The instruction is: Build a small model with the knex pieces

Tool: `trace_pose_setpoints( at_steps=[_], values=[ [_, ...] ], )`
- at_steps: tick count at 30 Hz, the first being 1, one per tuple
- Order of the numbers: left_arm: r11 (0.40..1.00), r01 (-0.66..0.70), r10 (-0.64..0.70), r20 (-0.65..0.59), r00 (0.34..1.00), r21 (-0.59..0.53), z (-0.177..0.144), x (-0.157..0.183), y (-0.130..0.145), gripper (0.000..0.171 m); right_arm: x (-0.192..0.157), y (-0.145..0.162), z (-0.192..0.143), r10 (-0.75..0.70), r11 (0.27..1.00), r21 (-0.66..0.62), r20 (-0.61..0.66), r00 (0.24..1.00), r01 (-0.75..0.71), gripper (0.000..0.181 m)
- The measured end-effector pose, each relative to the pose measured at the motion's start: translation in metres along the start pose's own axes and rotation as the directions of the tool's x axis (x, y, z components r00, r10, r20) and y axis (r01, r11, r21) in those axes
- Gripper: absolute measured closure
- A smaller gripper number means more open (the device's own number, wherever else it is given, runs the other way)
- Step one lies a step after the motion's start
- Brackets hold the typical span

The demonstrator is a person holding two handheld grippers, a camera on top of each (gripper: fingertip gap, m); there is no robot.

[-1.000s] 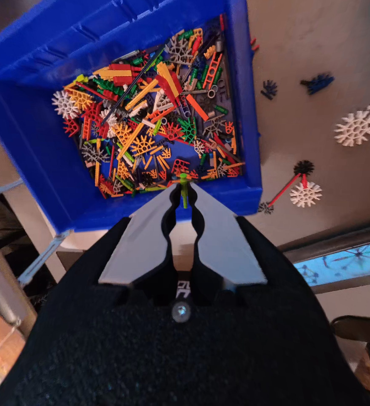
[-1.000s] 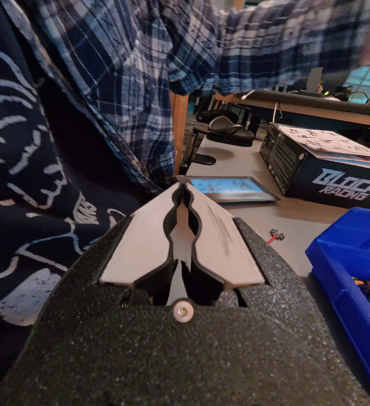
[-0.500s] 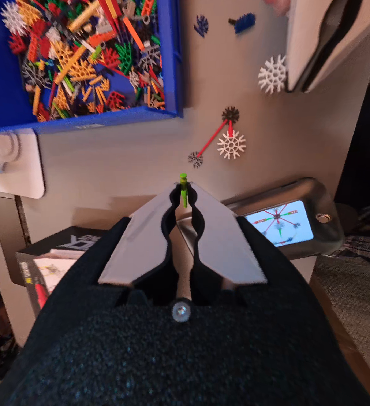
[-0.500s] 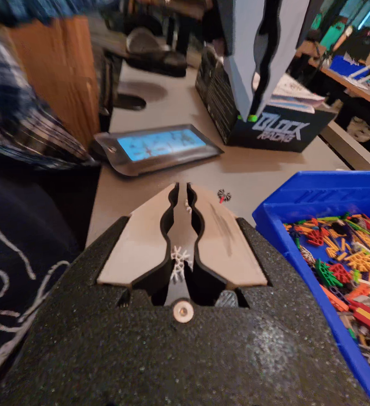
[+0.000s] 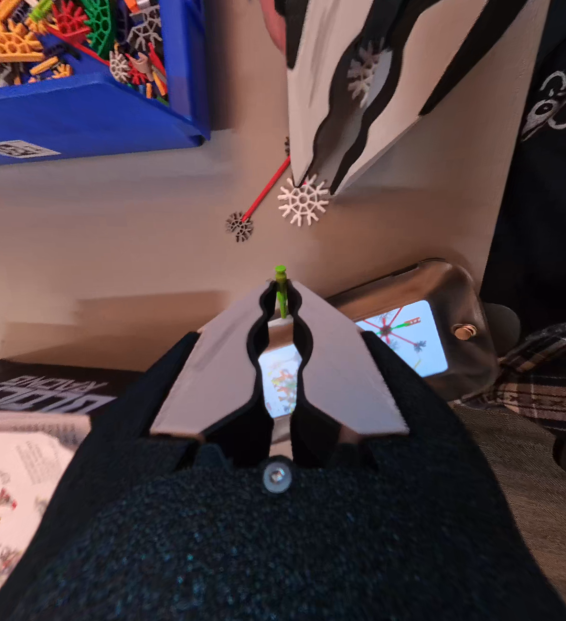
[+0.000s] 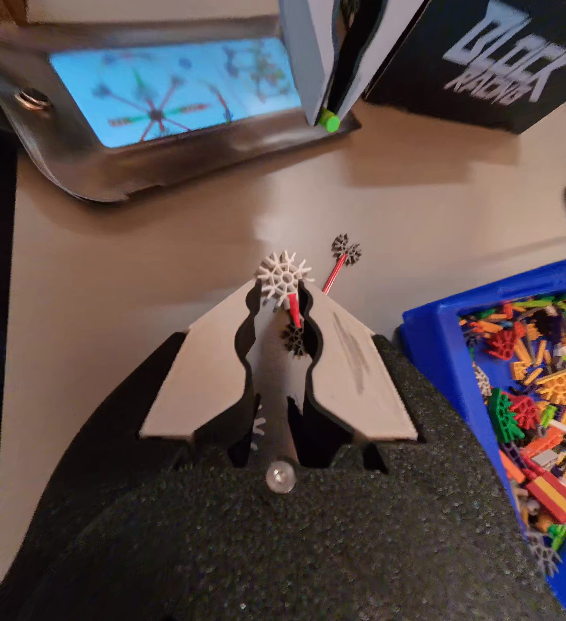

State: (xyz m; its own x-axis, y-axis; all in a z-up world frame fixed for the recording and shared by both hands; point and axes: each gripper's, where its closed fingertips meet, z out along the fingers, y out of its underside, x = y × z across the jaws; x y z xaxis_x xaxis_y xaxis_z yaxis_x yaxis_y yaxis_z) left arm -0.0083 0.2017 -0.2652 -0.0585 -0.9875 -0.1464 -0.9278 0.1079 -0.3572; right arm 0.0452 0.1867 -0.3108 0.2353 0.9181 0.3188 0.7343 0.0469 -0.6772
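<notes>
My left gripper (image 5: 280,285) is shut on a short green rod (image 5: 280,292) and holds it above the table, near the tablet. It also shows in the right wrist view (image 6: 327,116) with the green rod (image 6: 329,121). A white snowflake connector (image 5: 303,200) lies on the table, joined by a short red rod (image 6: 294,311) to a black connector (image 6: 295,337). A long red rod (image 5: 264,191) leads to another dark connector (image 5: 239,226). My right gripper (image 6: 279,285) is open, its tips down at either side of the white connector (image 6: 283,277). It also shows in the left wrist view (image 5: 315,189).
A blue bin (image 5: 90,114) full of coloured rods and connectors stands beside the assembly, also in the right wrist view (image 6: 436,356). A tablet (image 6: 174,94) with a lit screen and a black box (image 6: 493,60) lie on the table. A person's dark and plaid clothing (image 5: 543,201) is close by.
My left gripper moved with the green rod from over the bin to above the table by the tablet. My right gripper swung down to the white connector and opened.
</notes>
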Motion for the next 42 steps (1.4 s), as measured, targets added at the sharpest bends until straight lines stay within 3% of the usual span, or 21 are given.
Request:
trace_pose_setpoints(
  at_steps=[12,20,31,42],
  values=[
    [1.0,-0.024,0.021,-0.151,0.988,-0.014,0.054,0.02,-0.024,0.167,-0.003,0.031,-0.019,0.134,0.985,-0.121,0.08,0.988,-0.124,0.163],
    [0.997,-0.059,0.05,-0.147,0.988,-0.059,0.071,0.027,-0.035,0.166,-0.009,0.024,-0.021,0.125,0.991,-0.068,0.116,0.985,-0.117,0.162],
    [0.995,-0.051,0.04,-0.127,0.991,-0.085,0.076,0.024,-0.037,0.166,-0.007,0.016,-0.021,0.124,0.992,-0.008,0.132,0.983,-0.124,0.162],
    [0.999,0.021,-0.017,-0.119,0.993,0.035,0.069,0.019,-0.04,0.157,-0.002,0.013,-0.026,0.123,0.991,0.044,0.103,0.987,-0.128,0.166]
  ],
)
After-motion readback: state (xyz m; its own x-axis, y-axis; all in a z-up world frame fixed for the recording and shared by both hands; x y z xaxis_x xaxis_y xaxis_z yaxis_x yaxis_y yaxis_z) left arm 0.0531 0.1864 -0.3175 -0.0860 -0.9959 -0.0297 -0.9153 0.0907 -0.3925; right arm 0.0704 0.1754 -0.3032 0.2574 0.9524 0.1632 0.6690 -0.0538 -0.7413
